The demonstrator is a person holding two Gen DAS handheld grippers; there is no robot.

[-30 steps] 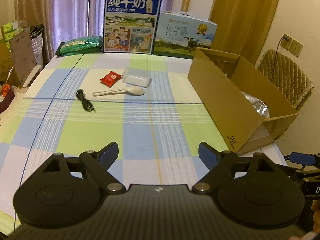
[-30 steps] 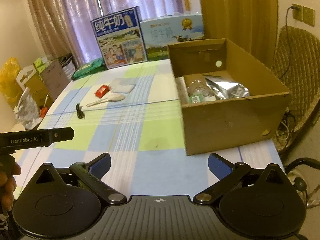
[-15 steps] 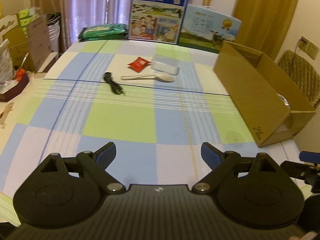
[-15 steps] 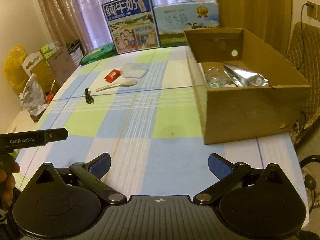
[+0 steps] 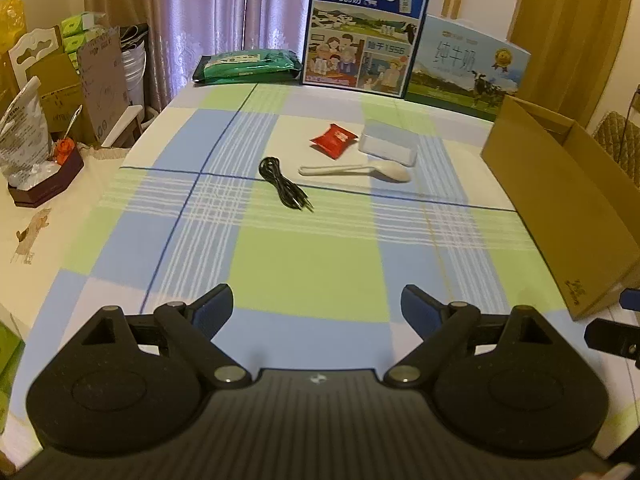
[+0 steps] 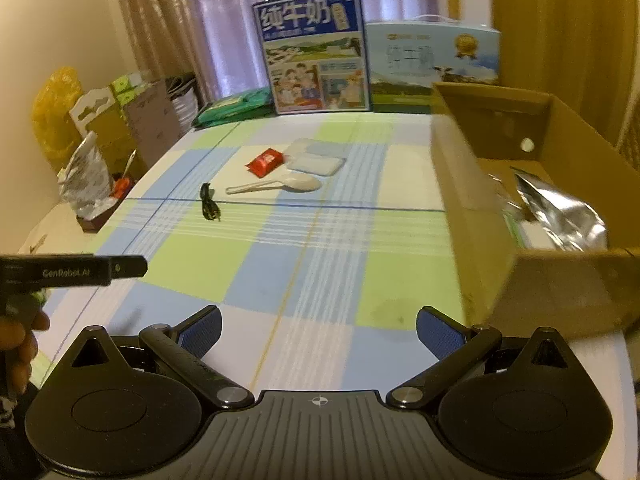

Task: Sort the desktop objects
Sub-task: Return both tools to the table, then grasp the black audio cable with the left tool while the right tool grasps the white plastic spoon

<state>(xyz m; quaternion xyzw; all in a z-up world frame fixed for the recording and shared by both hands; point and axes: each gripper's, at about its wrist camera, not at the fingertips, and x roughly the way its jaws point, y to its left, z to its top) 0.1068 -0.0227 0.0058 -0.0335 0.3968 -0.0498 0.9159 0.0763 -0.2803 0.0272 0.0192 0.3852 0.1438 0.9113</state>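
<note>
both grippers empty over the checked table

table (image 5: 304, 272) first, cardboard box (image 6: 476, 216) on its right edge with a foil bag (image 6: 560, 216) inside. mid-table sit a clear lid (image 5: 387, 147), white spoon (image 5: 360, 171), black cable (image 5: 284, 190) and red packet (image 5: 333, 140), close together. left gripper (image 5: 317, 304) and right gripper (image 6: 318, 330) both spread wide, holding nothing.

At the top centre we see two milk cartons (image 5: 366, 28), a green packet (image 5: 248, 65) left of them, purple curtains (image 5: 208, 8) behind.
</note>
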